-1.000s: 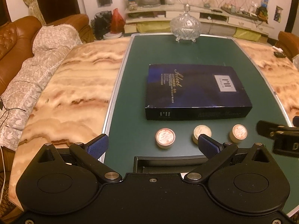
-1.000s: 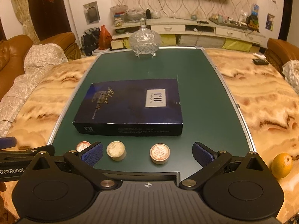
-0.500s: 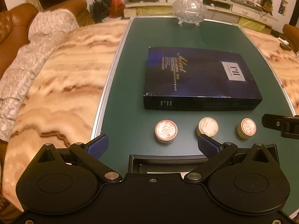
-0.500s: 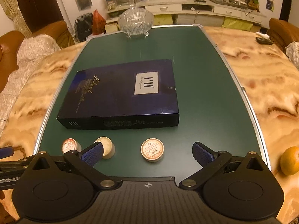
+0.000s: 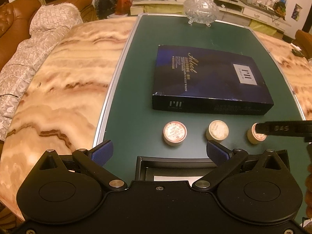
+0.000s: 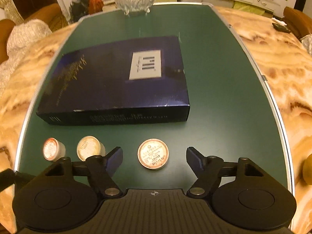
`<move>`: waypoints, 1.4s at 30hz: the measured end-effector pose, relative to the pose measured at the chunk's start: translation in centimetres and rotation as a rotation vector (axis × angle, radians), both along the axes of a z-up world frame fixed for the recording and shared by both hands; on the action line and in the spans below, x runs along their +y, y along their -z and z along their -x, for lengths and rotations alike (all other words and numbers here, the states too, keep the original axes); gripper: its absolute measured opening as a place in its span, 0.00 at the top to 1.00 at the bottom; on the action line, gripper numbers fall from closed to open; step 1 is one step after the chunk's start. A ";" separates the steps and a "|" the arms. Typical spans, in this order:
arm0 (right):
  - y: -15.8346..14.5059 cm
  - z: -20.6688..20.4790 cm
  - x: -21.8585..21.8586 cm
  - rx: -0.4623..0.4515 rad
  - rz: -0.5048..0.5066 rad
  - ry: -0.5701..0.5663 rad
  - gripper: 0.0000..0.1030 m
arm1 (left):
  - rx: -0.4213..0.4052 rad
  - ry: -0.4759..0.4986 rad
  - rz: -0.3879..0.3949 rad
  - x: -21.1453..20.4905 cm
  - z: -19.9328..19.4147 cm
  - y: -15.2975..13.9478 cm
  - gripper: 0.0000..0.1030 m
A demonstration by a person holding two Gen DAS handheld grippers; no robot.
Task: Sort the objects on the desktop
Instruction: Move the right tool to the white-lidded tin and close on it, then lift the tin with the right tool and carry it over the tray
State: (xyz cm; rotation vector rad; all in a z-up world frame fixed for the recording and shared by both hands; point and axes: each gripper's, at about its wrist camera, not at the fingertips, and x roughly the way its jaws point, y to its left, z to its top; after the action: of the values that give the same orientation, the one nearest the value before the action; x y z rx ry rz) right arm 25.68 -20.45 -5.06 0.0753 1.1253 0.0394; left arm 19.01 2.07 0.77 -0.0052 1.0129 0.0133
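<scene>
Three small round tins stand in a row on the green mat in front of a dark blue box (image 5: 210,81). In the left wrist view they are the left tin (image 5: 175,133), the middle tin (image 5: 218,130) and the right tin (image 5: 256,136), which a right gripper finger (image 5: 280,129) partly covers. My left gripper (image 5: 159,153) hovers open and empty just short of the row. My right gripper (image 6: 154,156) straddles the right tin (image 6: 153,154). Its jaws are closing, and both pads stand clear of the tin. The other two tins (image 6: 52,151) (image 6: 89,150) lie to the left of it.
A lidded glass bowl (image 5: 201,9) stands at the mat's far end. A black tray (image 5: 140,163) with white paper inside lies at the near edge under my left gripper. An orange (image 6: 308,169) and a dark remote (image 6: 280,27) rest on the marble table (image 5: 68,89) at the right.
My right gripper has come down over the right tin and its jaws have narrowed around it. The left gripper has dipped slightly and stays open. The tins and the box have not moved.
</scene>
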 end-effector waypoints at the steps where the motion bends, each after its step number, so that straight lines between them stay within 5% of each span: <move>1: 0.2 -0.1 0.1 0.004 0.007 -0.001 0.27 | -0.001 0.000 0.001 0.0 0.0 -0.1 0.00; 6: 1.0 -0.5 0.7 0.018 0.022 -0.017 0.30 | -0.003 0.001 0.014 0.0 0.3 0.0 0.00; 17: 2.1 -1.3 1.1 0.037 0.039 -0.024 0.53 | 0.012 -0.003 0.041 0.3 1.0 0.6 0.00; 42: 2.2 -1.7 1.3 0.034 0.060 -0.018 0.56 | 0.014 -0.006 0.062 0.3 1.4 0.7 0.00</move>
State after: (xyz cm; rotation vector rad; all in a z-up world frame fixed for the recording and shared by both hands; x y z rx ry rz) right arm 27.35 -19.10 -7.27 0.0123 1.1600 0.0204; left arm 17.58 2.39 0.11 -0.0649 1.0272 -0.0126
